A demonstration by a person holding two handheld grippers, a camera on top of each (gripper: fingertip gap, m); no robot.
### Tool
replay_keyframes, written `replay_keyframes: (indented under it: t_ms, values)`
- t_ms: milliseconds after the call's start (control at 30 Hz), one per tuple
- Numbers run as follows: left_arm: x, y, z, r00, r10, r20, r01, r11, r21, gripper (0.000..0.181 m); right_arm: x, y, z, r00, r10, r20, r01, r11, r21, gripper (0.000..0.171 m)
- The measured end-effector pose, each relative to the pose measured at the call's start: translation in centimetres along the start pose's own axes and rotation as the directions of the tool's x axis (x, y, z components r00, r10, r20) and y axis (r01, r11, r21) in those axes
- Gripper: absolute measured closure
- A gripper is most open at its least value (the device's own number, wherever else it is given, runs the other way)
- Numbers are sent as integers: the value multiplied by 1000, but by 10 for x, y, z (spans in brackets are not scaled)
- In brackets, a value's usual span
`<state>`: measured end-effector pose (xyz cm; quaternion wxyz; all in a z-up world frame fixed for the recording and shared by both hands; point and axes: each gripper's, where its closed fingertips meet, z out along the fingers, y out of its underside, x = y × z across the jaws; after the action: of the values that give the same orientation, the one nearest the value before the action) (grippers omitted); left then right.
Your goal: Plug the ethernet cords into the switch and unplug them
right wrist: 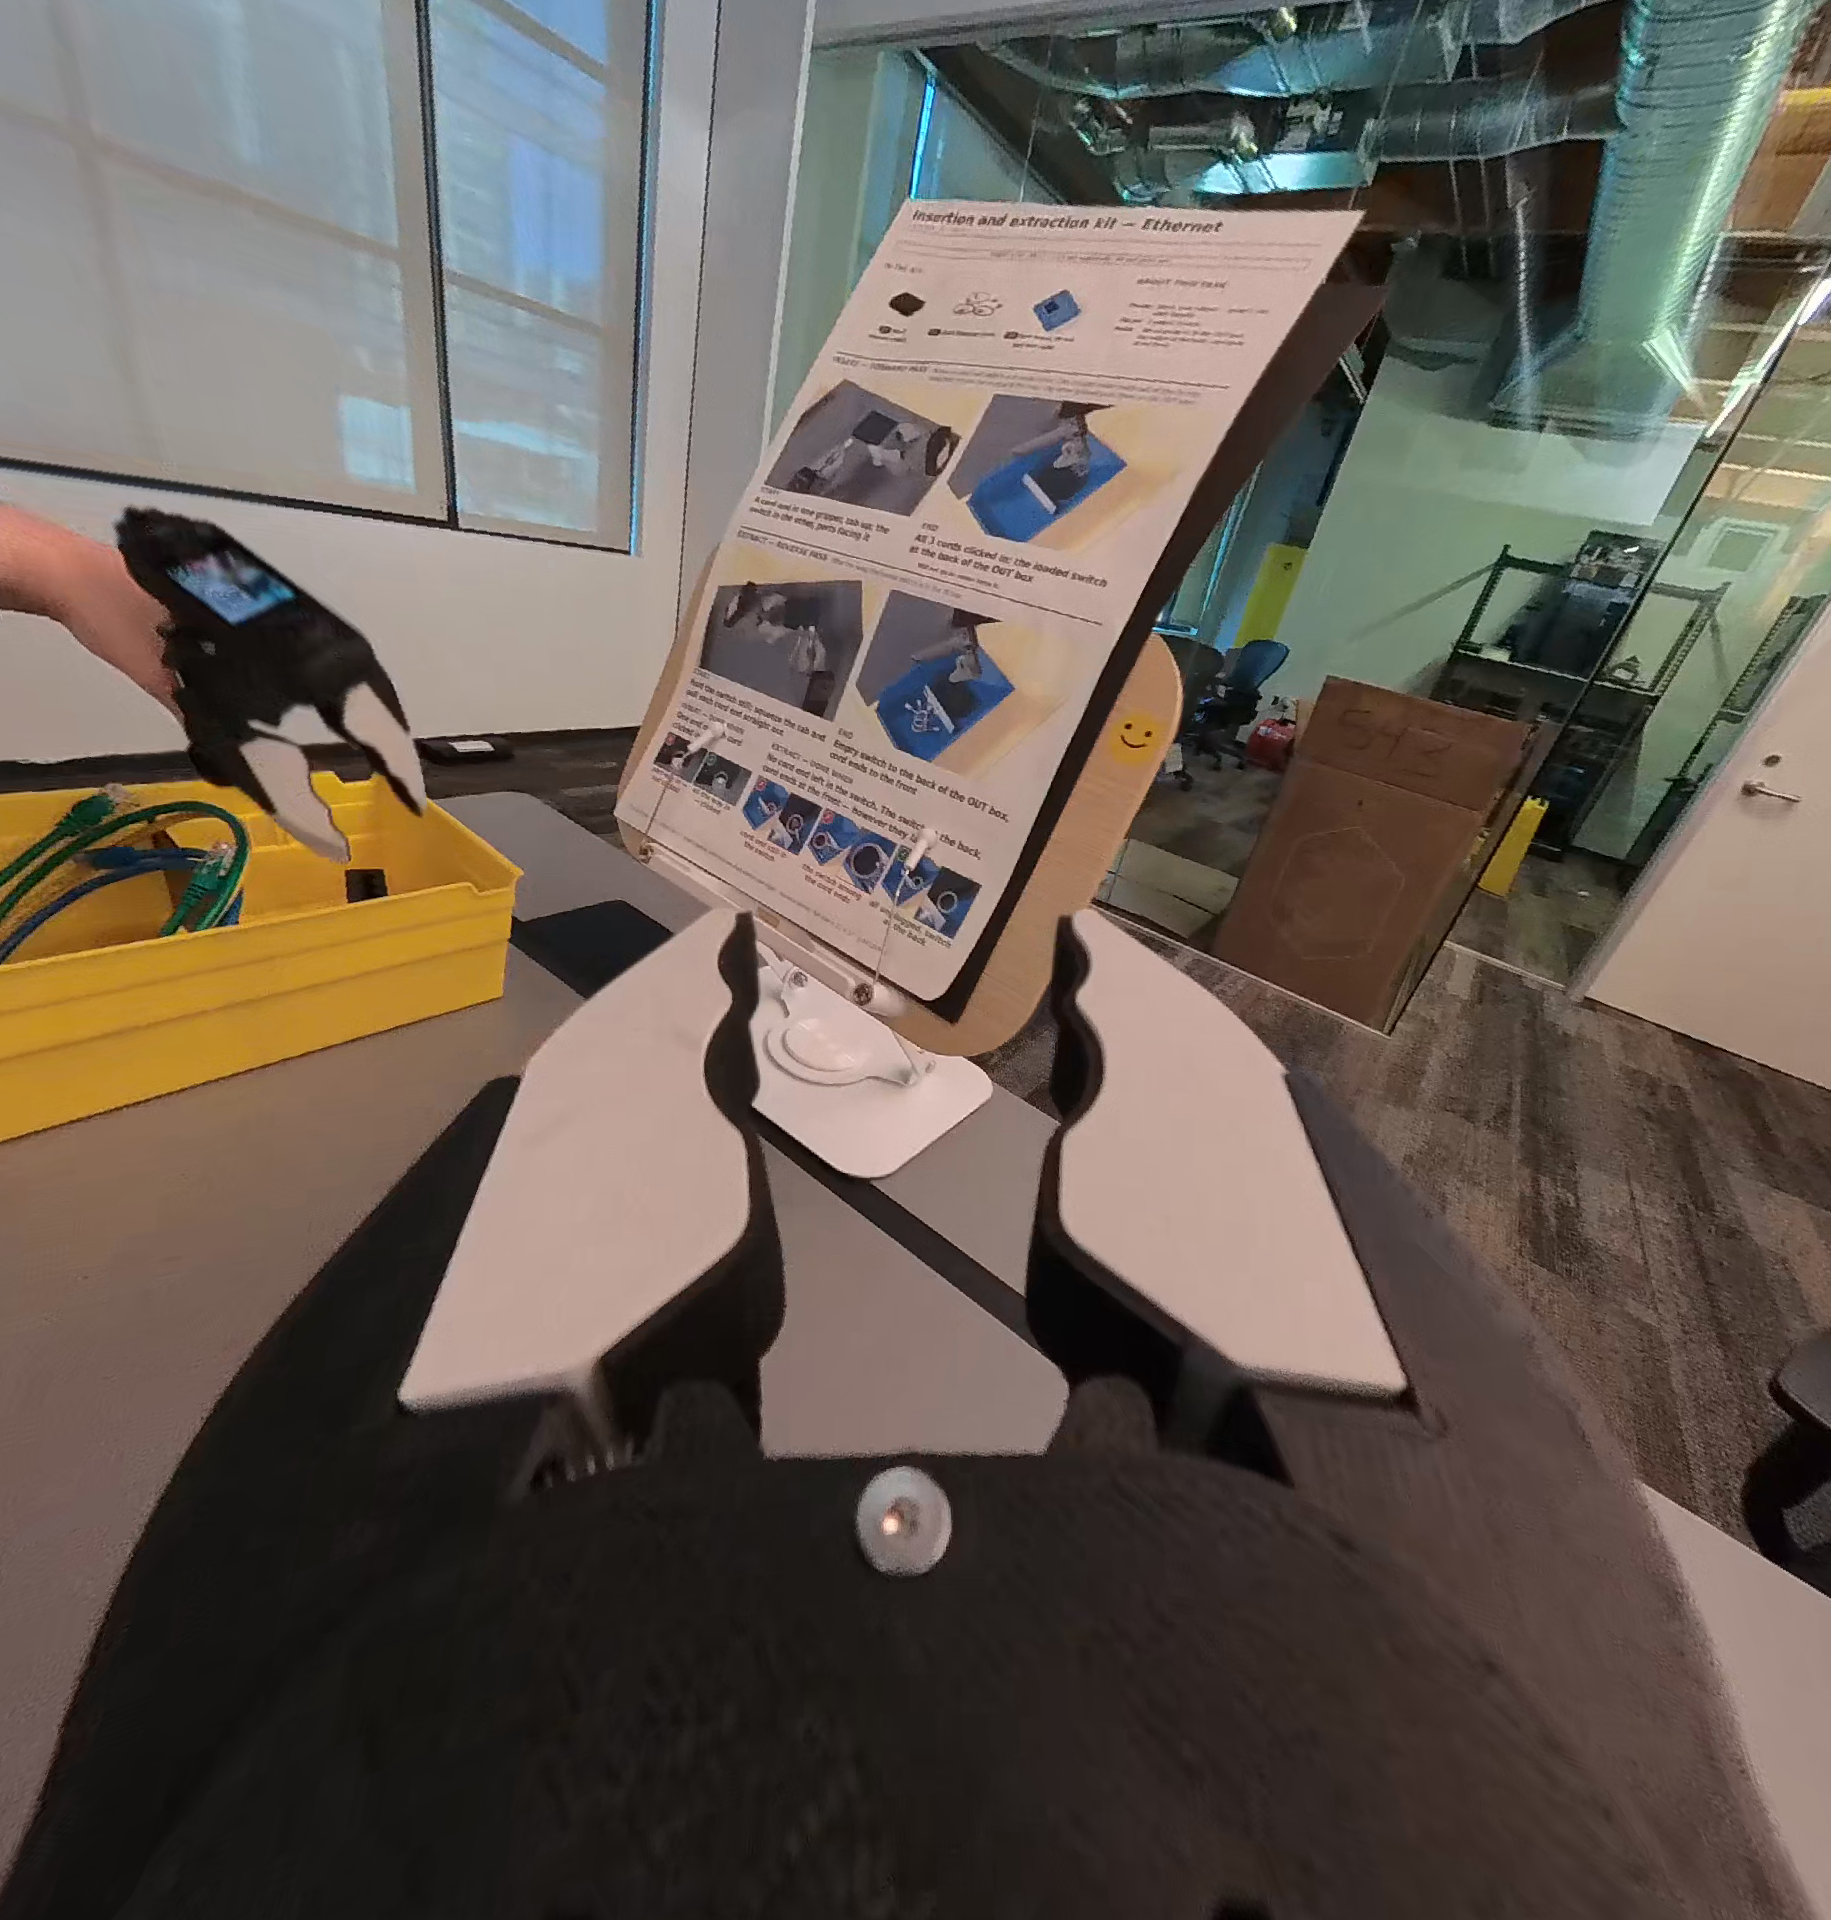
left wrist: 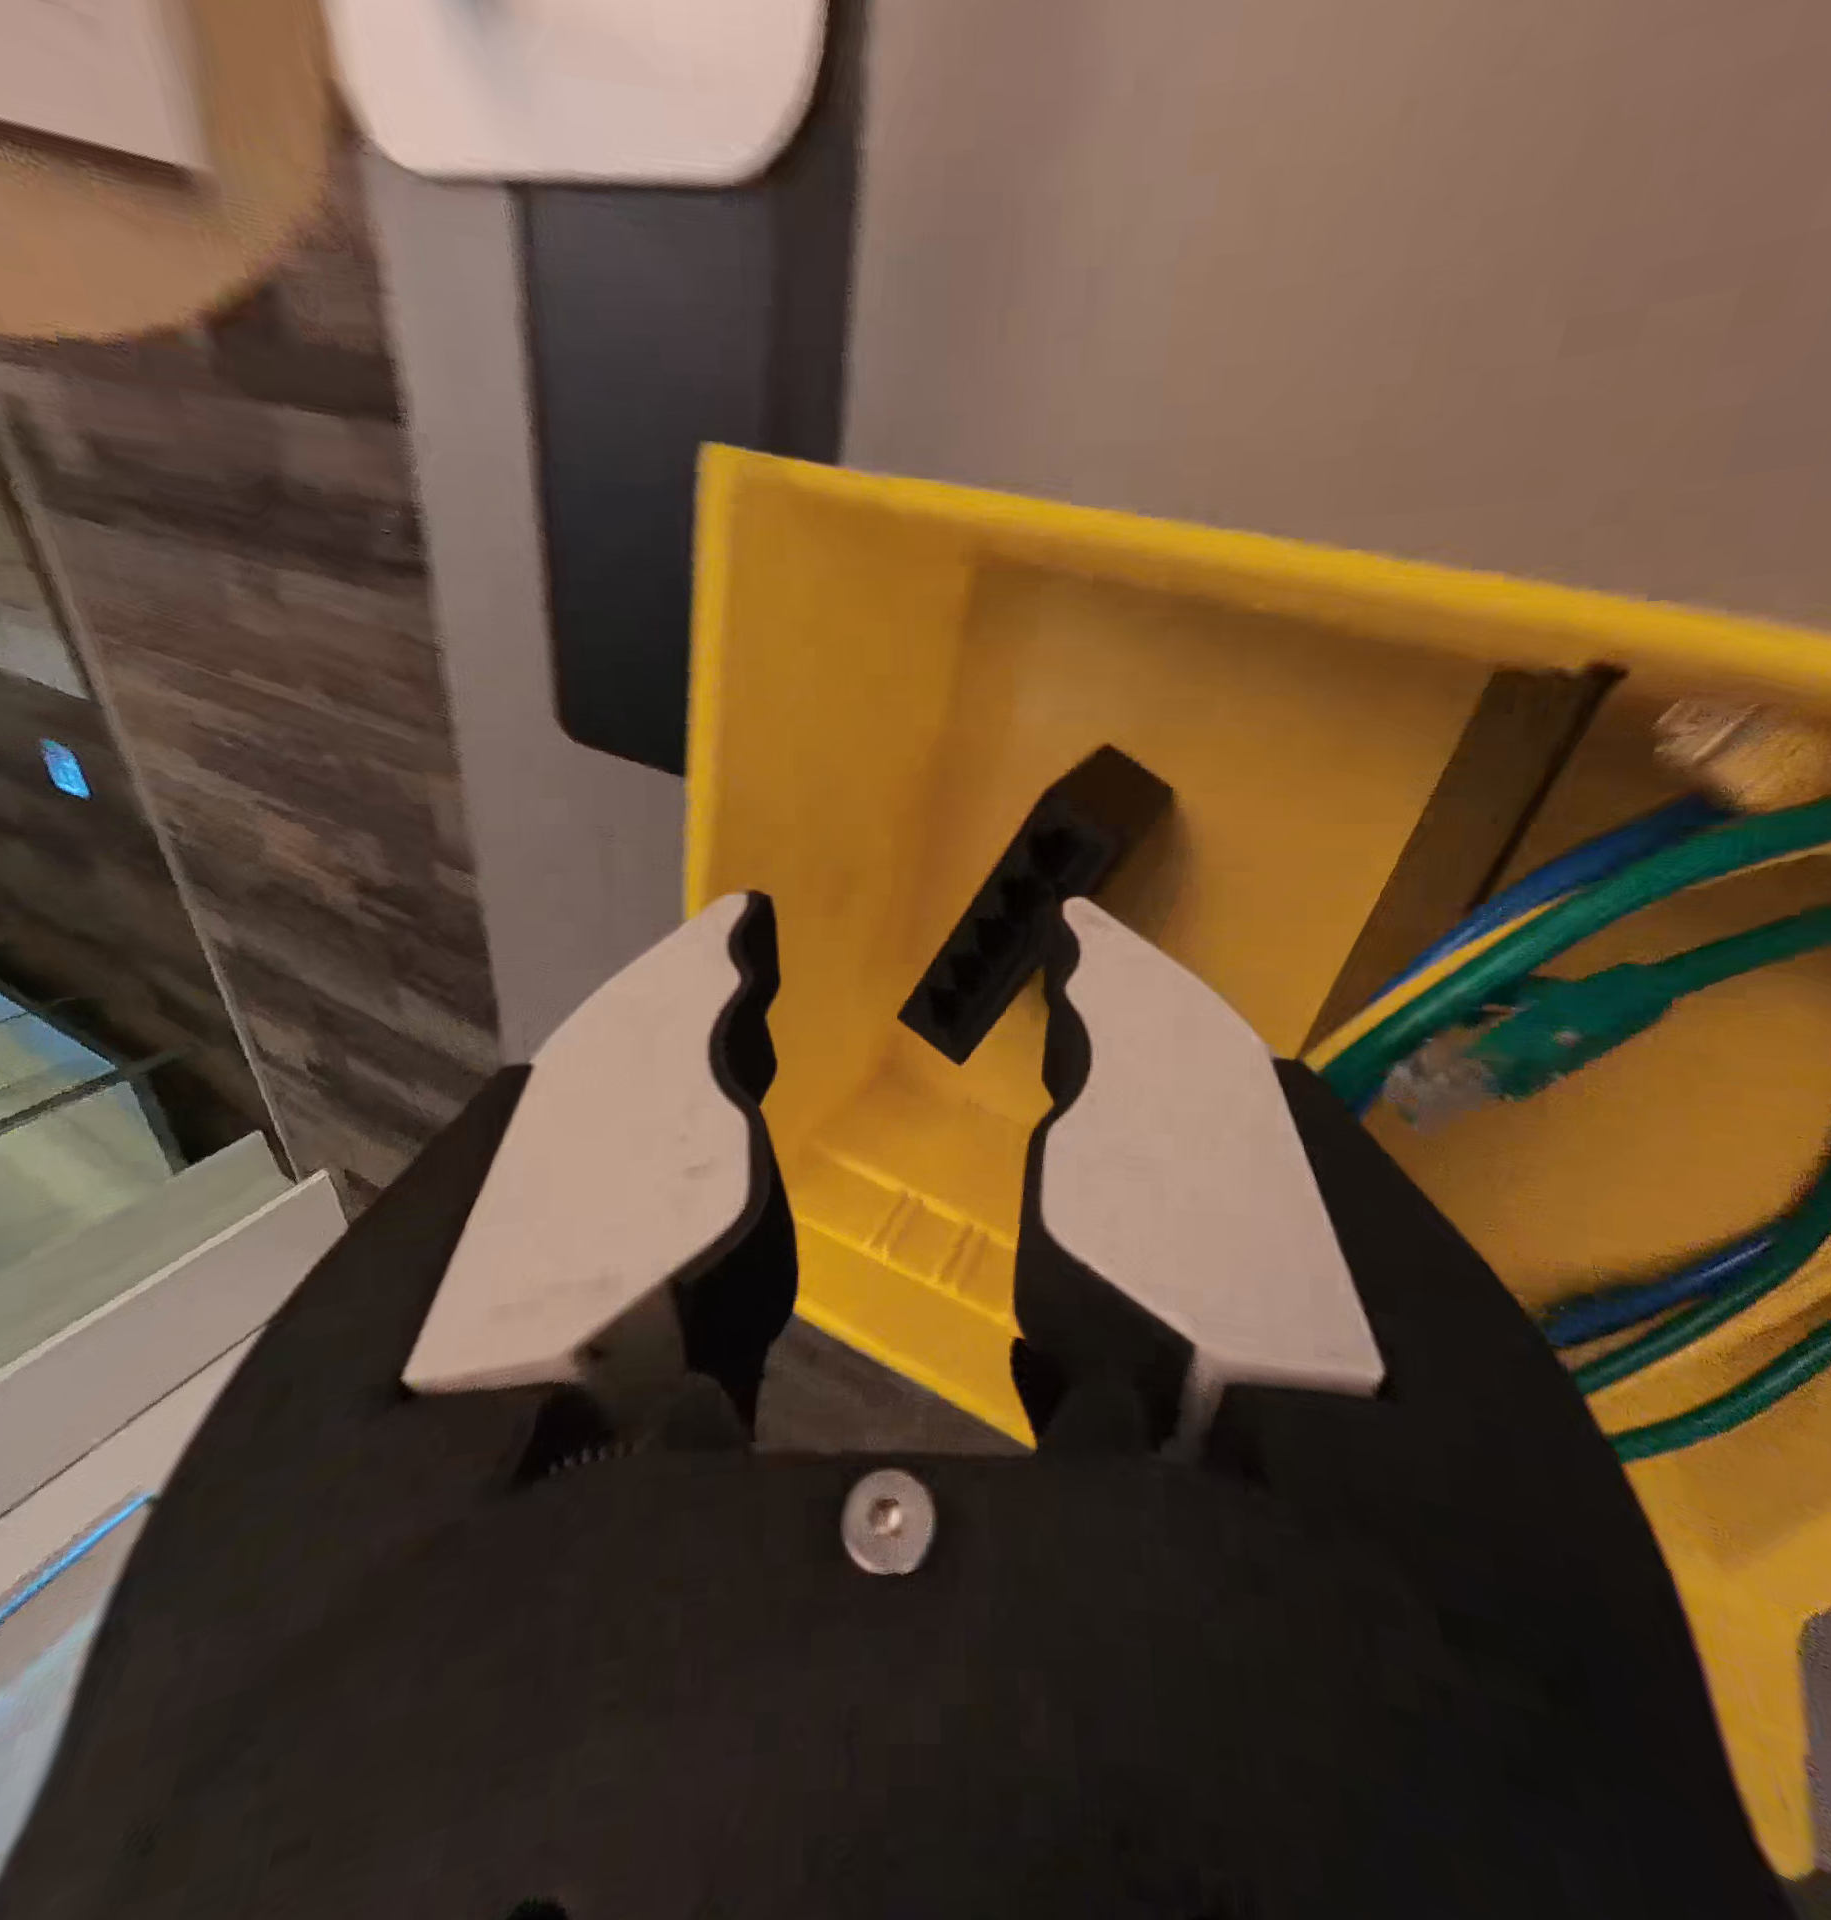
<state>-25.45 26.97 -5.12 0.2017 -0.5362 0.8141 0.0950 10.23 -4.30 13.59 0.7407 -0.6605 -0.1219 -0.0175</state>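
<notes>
My left gripper (left wrist: 911, 977) hangs over the yellow bin (left wrist: 849, 665) with its jaws apart and nothing between them, aimed down at the black switch (left wrist: 1036, 894). The right gripper (right wrist: 906, 997) is parted and empty too, held above the grey table (right wrist: 163, 1247) and facing the instruction sheet on its stand (right wrist: 1004, 582), well away from the work.

The switch lies alone in 1 compartment of the bin, its row of ports facing up toward my left camera. The green and blue ethernet cords (left wrist: 1638, 997) lie coiled in the next compartment, behind a dark divider (left wrist: 1462, 831); 1 green plug with a clear tip sits on top of the tangle. No cord looks plugged in yet.

I judge the switch to be a small, light, rigid plastic box that will skid across the smooth bin floor if nudged. I would take it across its 2 long flat sides, clear of the port face, and squeeze firmly; it should not crush. The cords look limp and springy, so a grip on the cable would let the plug droop and twist. I would take the moulded green boot just behind the clear tip, leaving the latch tab free. That tab is thin and probably the 1 fragile part.
</notes>
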Motion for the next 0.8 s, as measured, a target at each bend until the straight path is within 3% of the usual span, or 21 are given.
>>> replay_keyframes:
  t_ms: [100, 200, 400, 500, 633, 800]
  values:
    - [15, 10, 31, 991, 91, -97, -97, 993, -66, 141, 7, -1, -5, 1000, -9, -20, 9, 1000, 1, 116]
    - [26, 21, 50, 970, 165, -177, -190, 973, -133, 134, 8, -3, -6, 1000, 24, -4, -24, 999, 25, 116]
    - [26, 33, 64, 951, 162, -264, -220, 953, -208, 130, 2, 13, 7, 1000, 4, 19, -3, 999, -50, 116]
    - [29, 45, 69, 946, 150, -289, -225, 942, -248, 149, -5, 21, 12, 998, -52, 37, 55, 994, -96, 115]
    - [22, 50, 64, 958, 193, -214, -244, 938, -248, 152, -9, 19, 13, 995, -94, 44, 98, 990, -99, 116]
    - [3, 51, 34, 963, 264, -58, -269, 919, -288, 153, -9, 8, 7, 996, -62, 57, 65, 997, -47, 117]
